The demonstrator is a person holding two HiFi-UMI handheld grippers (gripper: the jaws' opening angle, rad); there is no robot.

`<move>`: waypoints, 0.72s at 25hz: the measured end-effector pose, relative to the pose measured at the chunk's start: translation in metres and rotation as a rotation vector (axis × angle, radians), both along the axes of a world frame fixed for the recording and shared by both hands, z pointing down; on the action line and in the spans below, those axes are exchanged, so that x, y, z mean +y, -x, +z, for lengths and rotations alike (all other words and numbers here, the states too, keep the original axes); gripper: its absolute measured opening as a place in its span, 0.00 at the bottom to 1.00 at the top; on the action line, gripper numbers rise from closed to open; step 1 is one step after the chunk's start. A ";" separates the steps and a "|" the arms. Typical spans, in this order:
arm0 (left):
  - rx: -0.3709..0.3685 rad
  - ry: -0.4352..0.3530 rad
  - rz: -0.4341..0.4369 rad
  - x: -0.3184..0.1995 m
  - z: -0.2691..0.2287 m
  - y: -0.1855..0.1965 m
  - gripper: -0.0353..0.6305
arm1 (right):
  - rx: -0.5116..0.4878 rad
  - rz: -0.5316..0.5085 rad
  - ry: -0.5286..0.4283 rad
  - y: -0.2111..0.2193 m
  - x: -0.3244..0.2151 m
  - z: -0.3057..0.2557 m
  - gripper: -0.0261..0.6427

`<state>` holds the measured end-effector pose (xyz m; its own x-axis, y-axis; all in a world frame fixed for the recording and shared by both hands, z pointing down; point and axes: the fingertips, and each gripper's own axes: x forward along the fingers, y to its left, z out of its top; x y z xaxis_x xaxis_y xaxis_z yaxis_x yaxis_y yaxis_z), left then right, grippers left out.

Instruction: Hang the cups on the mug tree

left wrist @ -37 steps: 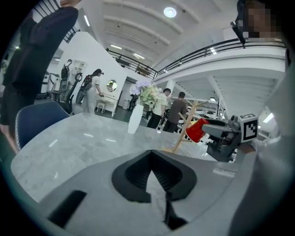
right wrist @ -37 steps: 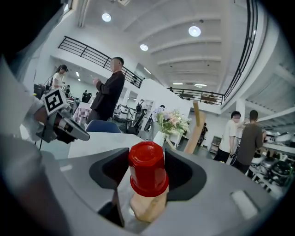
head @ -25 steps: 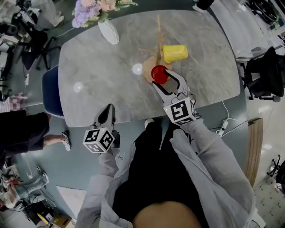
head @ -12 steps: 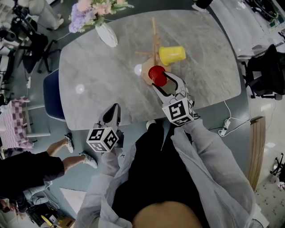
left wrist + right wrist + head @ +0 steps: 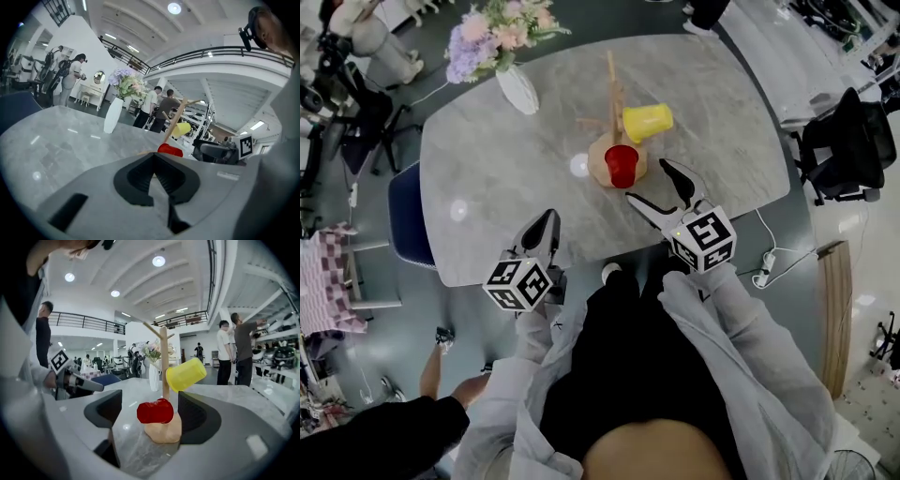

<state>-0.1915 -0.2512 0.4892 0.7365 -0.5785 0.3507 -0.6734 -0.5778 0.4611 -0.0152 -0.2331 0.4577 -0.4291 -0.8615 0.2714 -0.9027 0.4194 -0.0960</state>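
Right gripper (image 5: 647, 180) has drawn back from the red cup (image 5: 621, 165) since a second ago, when it held the cup against the mug tree (image 5: 612, 89). Its jaws have just been opening and now stand wide apart, with the pads clear of the cup and nothing held.

Red cup: off the gripper, hanging low on the mug tree, on its side, just over the base. In the right gripper view it sits ahead of the jaws, in line with the gap, touching neither pad.

Yellow cup (image 5: 647, 122): higher on the tree, right of the pole, tilted.

Left gripper (image 5: 548, 217): jaws closed together, empty. It hovers over the near edge of the table (image 5: 487, 187), well apart from the tree.

Vase (image 5: 517, 89) with flowers stands at the far left of the table.
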 end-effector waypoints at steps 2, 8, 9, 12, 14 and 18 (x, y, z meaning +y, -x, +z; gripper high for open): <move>0.058 0.003 0.020 -0.002 -0.012 -0.011 0.05 | -0.074 0.039 -0.007 -0.009 0.009 -0.019 0.59; 0.124 -0.044 0.112 -0.005 -0.038 -0.053 0.05 | -0.203 0.153 -0.049 -0.042 0.029 -0.063 0.48; 0.129 -0.049 0.123 -0.005 -0.041 -0.059 0.05 | -0.198 0.175 -0.059 -0.049 0.033 -0.069 0.45; 0.128 -0.071 0.147 -0.003 -0.047 -0.075 0.05 | -0.182 0.239 -0.085 -0.067 0.043 -0.081 0.35; 0.117 -0.087 0.158 -0.003 -0.049 -0.081 0.05 | -0.168 0.265 -0.096 -0.076 0.050 -0.083 0.27; 0.072 -0.123 0.175 -0.003 -0.051 -0.086 0.05 | -0.146 0.304 -0.084 -0.089 0.058 -0.076 0.13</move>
